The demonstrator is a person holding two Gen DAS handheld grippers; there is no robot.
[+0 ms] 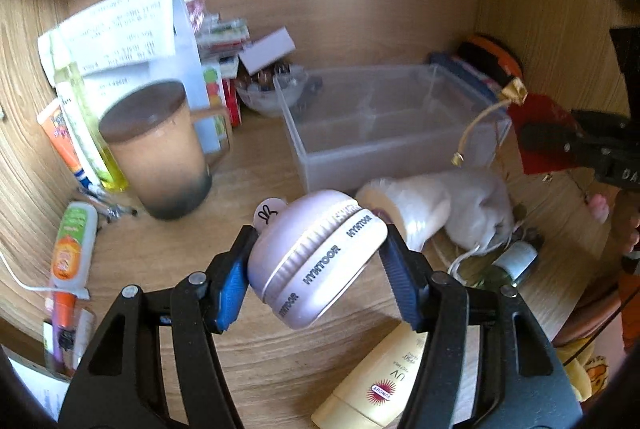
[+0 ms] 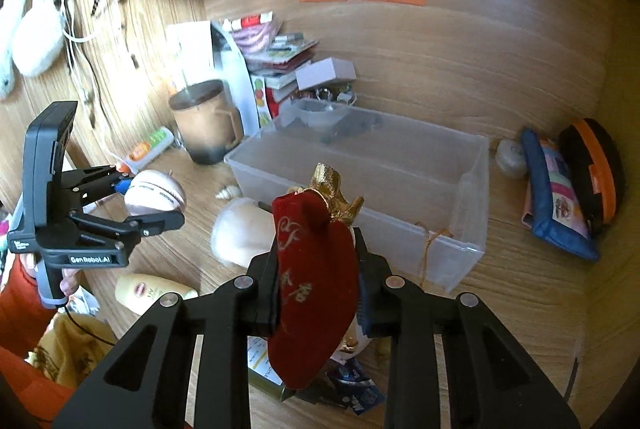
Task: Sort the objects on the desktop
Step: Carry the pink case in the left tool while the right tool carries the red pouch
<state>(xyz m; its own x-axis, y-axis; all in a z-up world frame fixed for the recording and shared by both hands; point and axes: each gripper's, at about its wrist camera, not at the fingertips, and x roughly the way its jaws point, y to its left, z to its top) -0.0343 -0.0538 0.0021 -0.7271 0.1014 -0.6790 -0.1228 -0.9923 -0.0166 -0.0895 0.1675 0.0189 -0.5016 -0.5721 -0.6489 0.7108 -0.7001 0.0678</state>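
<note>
My left gripper (image 1: 316,265) is shut on a pale lilac round case (image 1: 316,257) marked HYMTOOR and holds it above the desk, in front of the clear plastic bin (image 1: 340,157). It also shows in the right wrist view (image 2: 154,195), at the left. My right gripper (image 2: 316,269) is shut on a red velvet pouch (image 2: 312,293) with a gold tie, held up near the front wall of the bin (image 2: 472,189). The pouch shows at the right edge of the left wrist view (image 1: 540,133). The bin looks empty apart from a gold cord over its front corner.
A lidded brown mug (image 1: 160,149) stands left of the bin, with tubes and a bottle (image 1: 84,133) beside it. A white fluffy item (image 1: 452,205) and a yellow sunscreen tube (image 1: 384,385) lie on the desk. A blue pouch (image 2: 556,193) and an orange-black case lean at the right wall.
</note>
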